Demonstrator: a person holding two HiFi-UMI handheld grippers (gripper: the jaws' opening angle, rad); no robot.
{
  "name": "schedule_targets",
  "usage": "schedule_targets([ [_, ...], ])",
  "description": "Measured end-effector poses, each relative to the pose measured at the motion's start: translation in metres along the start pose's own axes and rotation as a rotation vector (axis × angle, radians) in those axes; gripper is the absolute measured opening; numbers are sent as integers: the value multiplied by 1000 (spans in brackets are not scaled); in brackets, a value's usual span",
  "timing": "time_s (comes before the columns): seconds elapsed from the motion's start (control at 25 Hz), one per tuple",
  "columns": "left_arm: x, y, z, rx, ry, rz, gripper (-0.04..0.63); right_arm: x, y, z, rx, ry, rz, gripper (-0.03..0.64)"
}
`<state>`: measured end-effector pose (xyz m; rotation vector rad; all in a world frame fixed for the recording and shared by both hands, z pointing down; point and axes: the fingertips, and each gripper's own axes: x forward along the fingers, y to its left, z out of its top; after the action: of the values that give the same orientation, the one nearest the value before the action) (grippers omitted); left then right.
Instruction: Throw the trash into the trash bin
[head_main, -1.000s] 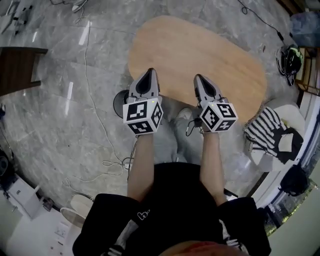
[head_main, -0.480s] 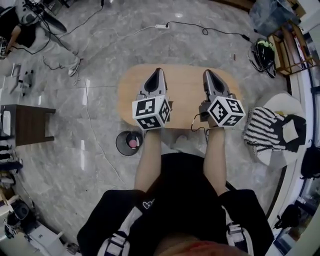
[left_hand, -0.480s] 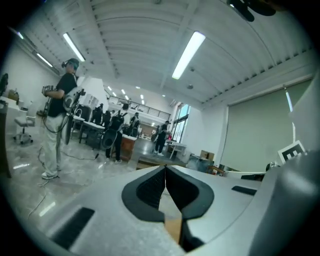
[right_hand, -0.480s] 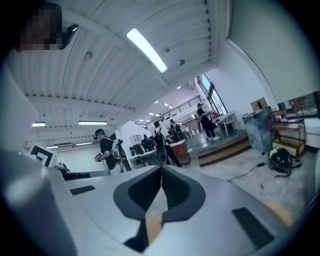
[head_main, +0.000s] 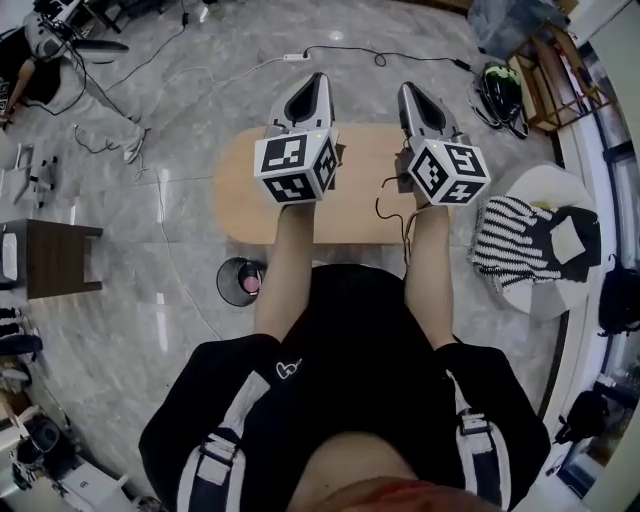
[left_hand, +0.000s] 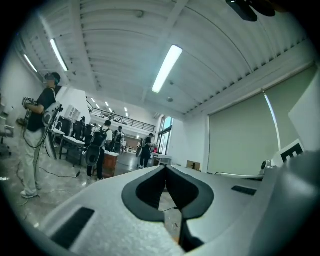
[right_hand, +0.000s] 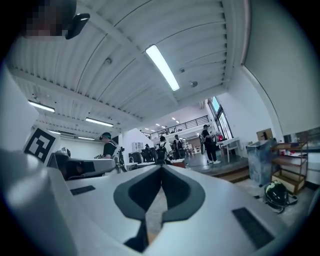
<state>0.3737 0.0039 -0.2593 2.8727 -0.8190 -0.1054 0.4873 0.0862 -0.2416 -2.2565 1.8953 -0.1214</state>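
Head view: trash bin (head_main: 242, 283) well behind left claw (head_main: 319, 78).

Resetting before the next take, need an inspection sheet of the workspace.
surface: oval wooden table, nothing seen on its visible part
job's things: bin on the floor beside the table, pink thing inside
clutter: striped cloth on chair at right
grippers: left tongs and right tongs shut, empty
cables: power strip and black cable on floor beyond table; thin cable hangs from right gripper
surroundings: marble floor, dark side table at left, people in background
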Motion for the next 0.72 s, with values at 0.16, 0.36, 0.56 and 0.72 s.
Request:
schedule_targets([
  [0.16,3,-10,-4,22,12,0,11,-7,-9,1,-25,4,-9,11],
  [0.36,-1,-17,-9,37,23,3,11,-15,-10,1,-30,0,-5,11],
  [0.56,-6,-17,-13,50,36,0,11,-17,-7,2,-26,-5,-2,11],
  [0.72,-13,-15,-14,50,34,9,11,-18,-3,-2,-25,-1,5,12],
])
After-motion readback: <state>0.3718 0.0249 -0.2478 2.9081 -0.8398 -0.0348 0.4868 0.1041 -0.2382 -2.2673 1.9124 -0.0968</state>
